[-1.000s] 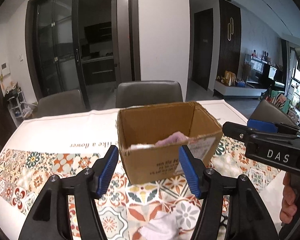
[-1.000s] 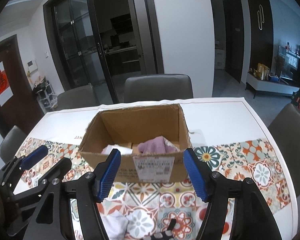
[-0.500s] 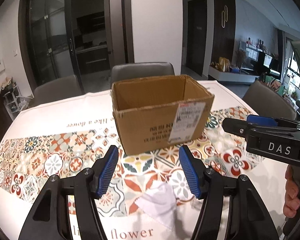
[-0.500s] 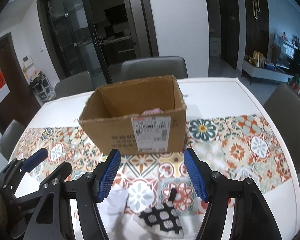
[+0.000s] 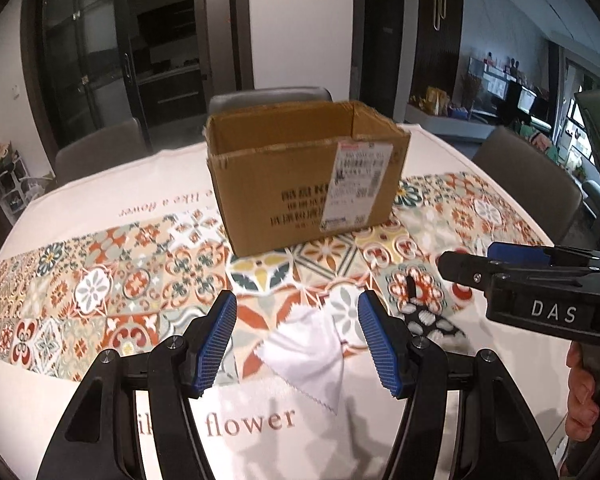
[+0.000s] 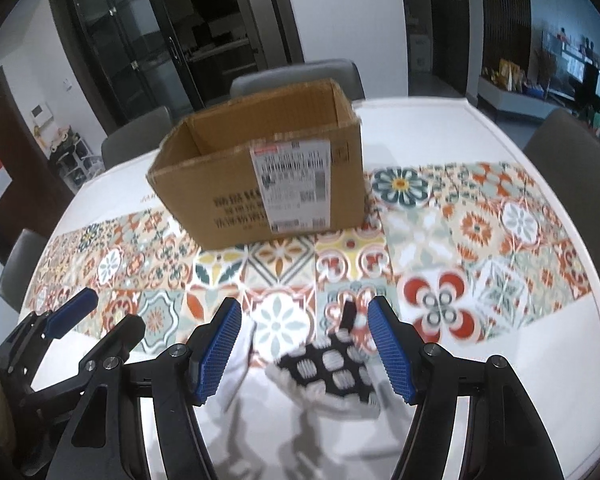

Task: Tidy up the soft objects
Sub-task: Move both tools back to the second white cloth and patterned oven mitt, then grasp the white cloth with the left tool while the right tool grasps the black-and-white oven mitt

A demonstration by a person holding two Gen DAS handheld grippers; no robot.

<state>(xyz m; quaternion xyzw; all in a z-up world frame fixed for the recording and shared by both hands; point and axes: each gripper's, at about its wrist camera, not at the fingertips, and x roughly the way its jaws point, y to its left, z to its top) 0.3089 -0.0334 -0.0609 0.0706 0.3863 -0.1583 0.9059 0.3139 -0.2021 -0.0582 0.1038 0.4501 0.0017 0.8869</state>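
Both grippers spread, empty: left gripper (image 5: pixel 298 338) over white cloth (image 5: pixel 306 354), right gripper (image 6: pixel 304 350) over black-white patterned cloth (image 6: pixel 328 372); cardboard box (image 5: pixel 300 184) upper centre, path clear.

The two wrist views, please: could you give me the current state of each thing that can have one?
cardboard box: upright, top open, on the tablecloth.
white cloth: lying loose, not gripped.
black-and-white patterned cloth: lying loose, not gripped.
left hand-held gripper: open, empty, framing the white cloth.
right hand-held gripper: open, empty, framing the patterned cloth.
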